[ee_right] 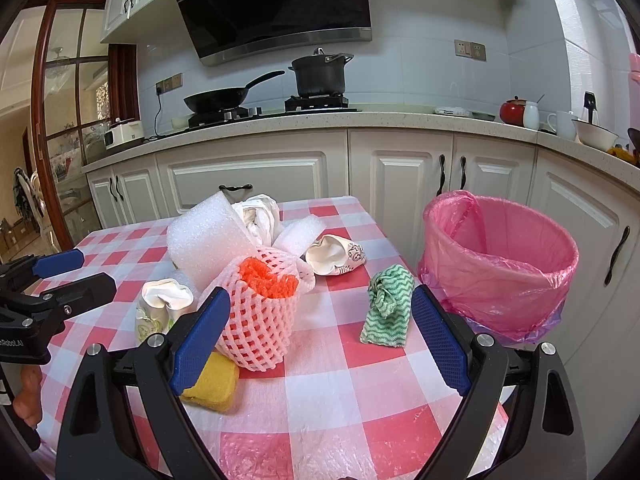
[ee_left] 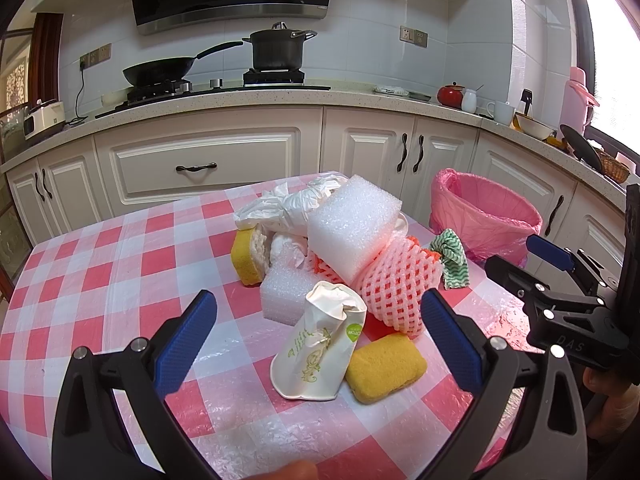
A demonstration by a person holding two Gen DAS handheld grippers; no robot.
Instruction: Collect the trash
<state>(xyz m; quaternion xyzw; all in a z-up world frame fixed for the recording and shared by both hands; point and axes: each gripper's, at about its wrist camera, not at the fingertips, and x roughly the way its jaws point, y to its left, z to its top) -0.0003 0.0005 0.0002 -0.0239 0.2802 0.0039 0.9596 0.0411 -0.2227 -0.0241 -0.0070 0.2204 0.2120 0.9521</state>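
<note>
A pile of trash lies on the checked table: a crushed paper cup, yellow sponges, a pink foam net, white foam blocks, crumpled white plastic and a green-striped cloth. My left gripper is open, its jaws either side of the paper cup. My right gripper is open, between the foam net and the cloth. A bin with a pink bag stands off the table's right edge; it also shows in the left wrist view.
White kitchen cabinets and a counter with a wok and a pot run behind the table. A second crushed cup lies behind the net. The right gripper's body shows at the left view's right edge.
</note>
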